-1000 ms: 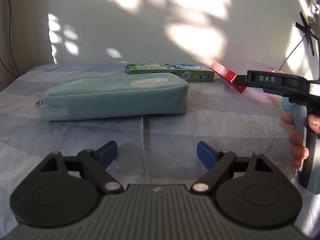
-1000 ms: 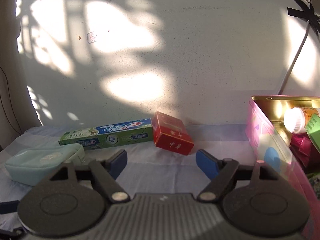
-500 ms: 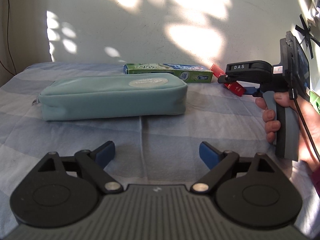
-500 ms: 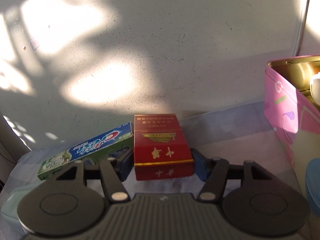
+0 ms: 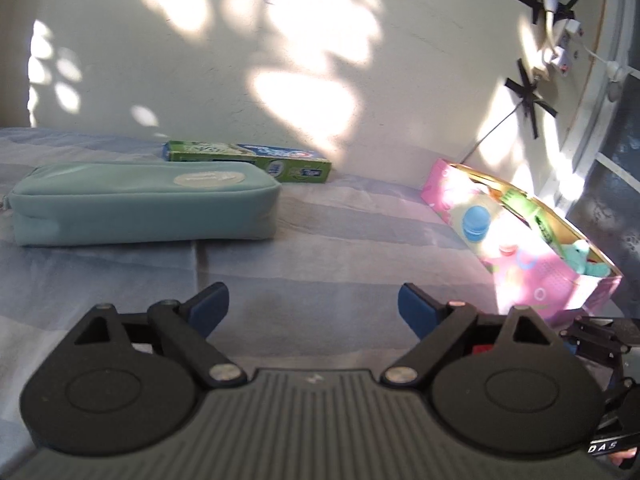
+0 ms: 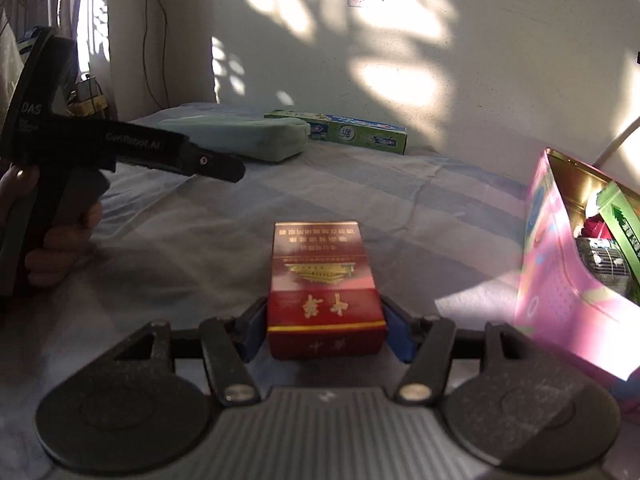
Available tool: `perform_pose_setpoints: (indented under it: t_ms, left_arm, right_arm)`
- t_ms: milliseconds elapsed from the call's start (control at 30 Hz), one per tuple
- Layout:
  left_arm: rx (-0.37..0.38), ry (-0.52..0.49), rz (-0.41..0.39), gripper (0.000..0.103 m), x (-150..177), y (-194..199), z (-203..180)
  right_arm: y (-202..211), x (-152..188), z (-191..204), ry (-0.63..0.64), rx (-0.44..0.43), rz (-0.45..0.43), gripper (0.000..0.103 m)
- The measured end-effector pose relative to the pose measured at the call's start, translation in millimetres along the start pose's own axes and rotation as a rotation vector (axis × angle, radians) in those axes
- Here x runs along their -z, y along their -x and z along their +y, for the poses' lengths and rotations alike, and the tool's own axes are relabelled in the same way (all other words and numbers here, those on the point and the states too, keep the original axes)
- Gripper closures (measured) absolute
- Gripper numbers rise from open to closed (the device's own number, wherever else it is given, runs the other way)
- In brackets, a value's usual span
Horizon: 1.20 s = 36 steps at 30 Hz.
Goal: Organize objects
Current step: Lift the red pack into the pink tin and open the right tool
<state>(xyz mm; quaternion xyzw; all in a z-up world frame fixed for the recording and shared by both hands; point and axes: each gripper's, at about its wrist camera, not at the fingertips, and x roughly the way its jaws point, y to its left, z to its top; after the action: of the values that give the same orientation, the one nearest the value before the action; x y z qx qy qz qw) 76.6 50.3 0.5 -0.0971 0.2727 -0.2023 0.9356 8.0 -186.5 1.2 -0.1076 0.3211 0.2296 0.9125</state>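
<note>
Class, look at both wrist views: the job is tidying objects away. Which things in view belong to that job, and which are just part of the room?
Part of the job:
- red box, gripped in the right tongs
- pink tin, open, already holding items
- toothpaste box
- teal pouch
- left tongs, empty, closing

Just there:
- striped cloth
- wall
- black tape crosses

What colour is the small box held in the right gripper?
Dark red with gold lettering and a gold band. The box shows best in the right wrist view.
</note>
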Motion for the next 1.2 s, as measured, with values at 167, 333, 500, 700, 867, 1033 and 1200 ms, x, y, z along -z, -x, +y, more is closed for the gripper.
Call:
perform_pose_setpoints:
  t_ms: [167, 333, 500, 700, 867, 1033, 1200]
  left_arm:
    - [0.226, -0.086, 0.079, 0.025, 12, 0, -50]
    - [0.271, -0.085, 0.174, 0.029, 21, -11, -82]
    - [0.294, -0.03, 0.241, 0.048, 35, -18, -94]
    - [0.304, -0.045, 0.178, 0.049, 15, 0, -117]
    - [0.336, -0.078, 0.1, 0.049, -19, -1, -156]
    - [0.317, -0.14, 0.069, 0.049, -46, -36, -206]
    - [0.301, -0.138, 0.138, 0.048, -52, -84, -232]
  right_arm:
    - [61, 38, 0, -0.015, 0.103, -0.009, 0.034]
    - [68, 41, -4, -0.105, 0.052, -0.049, 0.037]
    - [57, 45, -4, -0.128, 0.055, -0.051, 0.06]
    - [79, 47, -15, -0.159, 0.088, -0.162, 0.067]
    - [111, 36, -33, -0.129, 0.176, -0.29, 0.067]
    - [121, 22, -83, -0.15, 0.253, -0.339, 0.067]
    - [110, 22, -136, -0.2, 0.279, -0.308, 0.066]
